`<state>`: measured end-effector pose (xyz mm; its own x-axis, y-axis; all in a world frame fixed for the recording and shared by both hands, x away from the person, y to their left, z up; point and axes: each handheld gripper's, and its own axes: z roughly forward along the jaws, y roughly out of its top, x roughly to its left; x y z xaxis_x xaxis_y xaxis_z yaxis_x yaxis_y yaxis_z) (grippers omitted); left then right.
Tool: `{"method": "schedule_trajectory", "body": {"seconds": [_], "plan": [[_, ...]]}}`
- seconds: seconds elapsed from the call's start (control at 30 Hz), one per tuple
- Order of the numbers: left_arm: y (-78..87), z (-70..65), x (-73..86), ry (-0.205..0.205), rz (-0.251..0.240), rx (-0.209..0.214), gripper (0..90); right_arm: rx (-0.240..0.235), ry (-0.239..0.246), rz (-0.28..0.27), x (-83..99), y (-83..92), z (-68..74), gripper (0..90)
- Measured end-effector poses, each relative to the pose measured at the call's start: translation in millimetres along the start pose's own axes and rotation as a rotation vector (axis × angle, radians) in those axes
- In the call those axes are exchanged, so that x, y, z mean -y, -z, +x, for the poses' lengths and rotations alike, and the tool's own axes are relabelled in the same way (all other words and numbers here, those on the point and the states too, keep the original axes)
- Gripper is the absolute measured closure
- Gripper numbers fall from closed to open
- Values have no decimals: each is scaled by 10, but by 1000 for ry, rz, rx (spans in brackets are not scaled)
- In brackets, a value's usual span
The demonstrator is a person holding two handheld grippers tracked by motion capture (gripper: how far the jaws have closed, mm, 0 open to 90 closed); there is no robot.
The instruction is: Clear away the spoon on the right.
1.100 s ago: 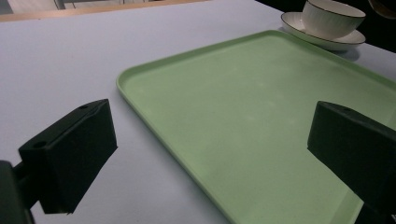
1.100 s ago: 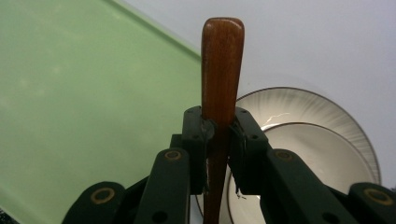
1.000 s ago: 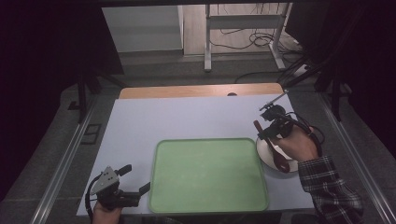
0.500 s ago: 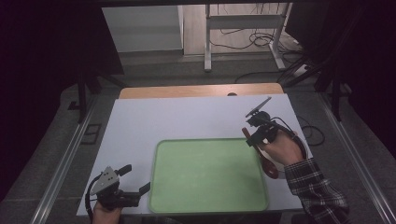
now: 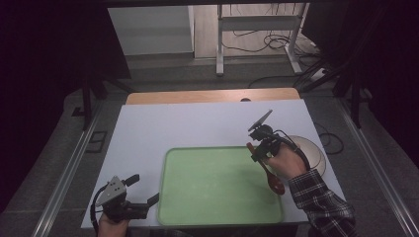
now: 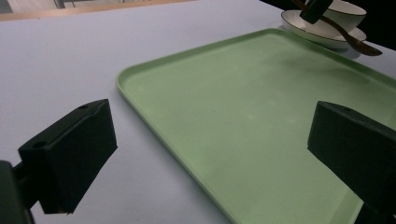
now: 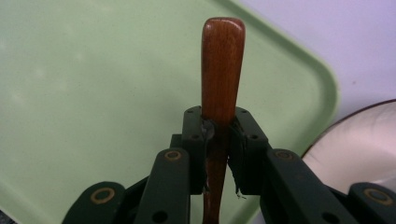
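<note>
Right gripper [image 7: 219, 135] fingers [image 7: 194, 140] clamped on wooden spoon [image 7: 222, 65] handle; left gripper [image 5: 129, 200] fingers [image 6: 70, 154] wide apart, nothing between, parked at near left corner of green tray [image 5: 217, 185]. Since a second ago, spoon carried from above bowl [image 5: 309, 150] to over tray's right edge. Likely next: set spoon down on tray

Your white table [image 5: 197, 123] carries a green tray [image 5: 217, 182] at six o'clock, a plate [image 5: 316, 153] at three.
</note>
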<state>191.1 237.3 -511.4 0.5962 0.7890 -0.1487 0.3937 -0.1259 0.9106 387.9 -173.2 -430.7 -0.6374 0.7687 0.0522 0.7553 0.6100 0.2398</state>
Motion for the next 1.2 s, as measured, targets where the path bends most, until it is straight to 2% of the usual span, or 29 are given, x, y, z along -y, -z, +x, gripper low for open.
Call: {"method": "schedule_trajectory", "body": {"seconds": [0.5, 0.77, 0.83, 0.97, 1.03, 1.17, 1.2], "plan": [[-11, -7, 0, -4, 8, 4, 9, -26, -18, 19, 70, -273, 45, 775], [-10, -7, 0, -5, 8, 3, 9, -54, -24, 23, 159, -425, -8, 760], [-9, -6, 0, -4, 7, 3, 9, -47, -20, 17, 177, -425, -20, 727], [-12, -8, 0, -5, 9, 3, 9, -42, -20, -29, 212, -376, -50, 661], [-13, -10, 0, -6, 9, 2, 9, -38, -23, -51, 232, -359, -57, 667], [-12, -9, 0, -6, 9, 2, 9, -34, 25, -100, 278, -352, -14, 780], [-12, -10, 0, -6, 9, 2, 9, -27, 49, -115, 289, -351, 8, 811]]}}
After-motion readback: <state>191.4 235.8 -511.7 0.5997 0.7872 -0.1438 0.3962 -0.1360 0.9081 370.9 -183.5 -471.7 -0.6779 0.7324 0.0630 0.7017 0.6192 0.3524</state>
